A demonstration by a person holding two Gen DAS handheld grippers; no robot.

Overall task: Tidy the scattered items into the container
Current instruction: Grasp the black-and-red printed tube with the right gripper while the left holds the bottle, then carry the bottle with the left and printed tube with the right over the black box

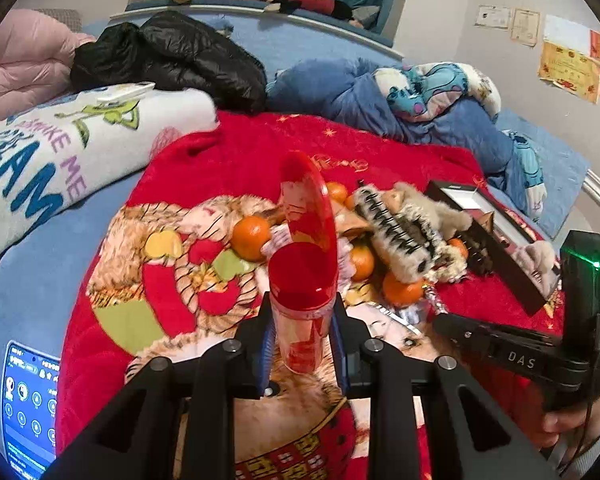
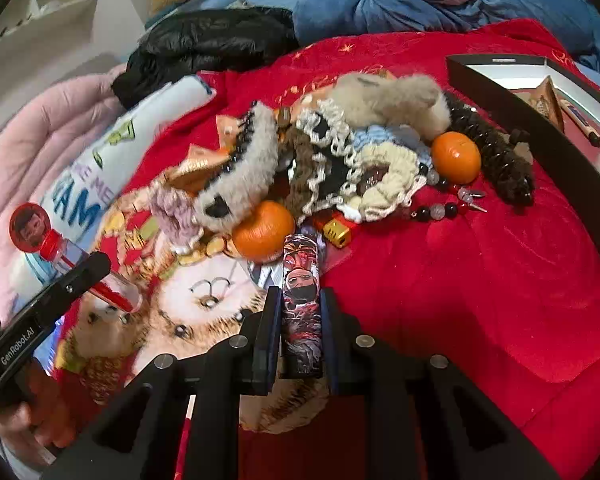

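My right gripper [image 2: 300, 300] has its jaws pinched on a printed tube [image 2: 301, 312], stiff and slick, so I grip it mid-length where the sides run straight. My left gripper [image 1: 301, 320] is nearly closed around a clear red-lidded tube [image 1: 303, 308], light and probably brittle, held just under the lid. Ahead on the blanket [image 2: 479, 280] lies the pile: firm oranges [image 2: 264, 230], soft furry clips [image 2: 236, 176], loose beads [image 2: 439, 210]; the black box [image 2: 539, 128] lies beyond, right.
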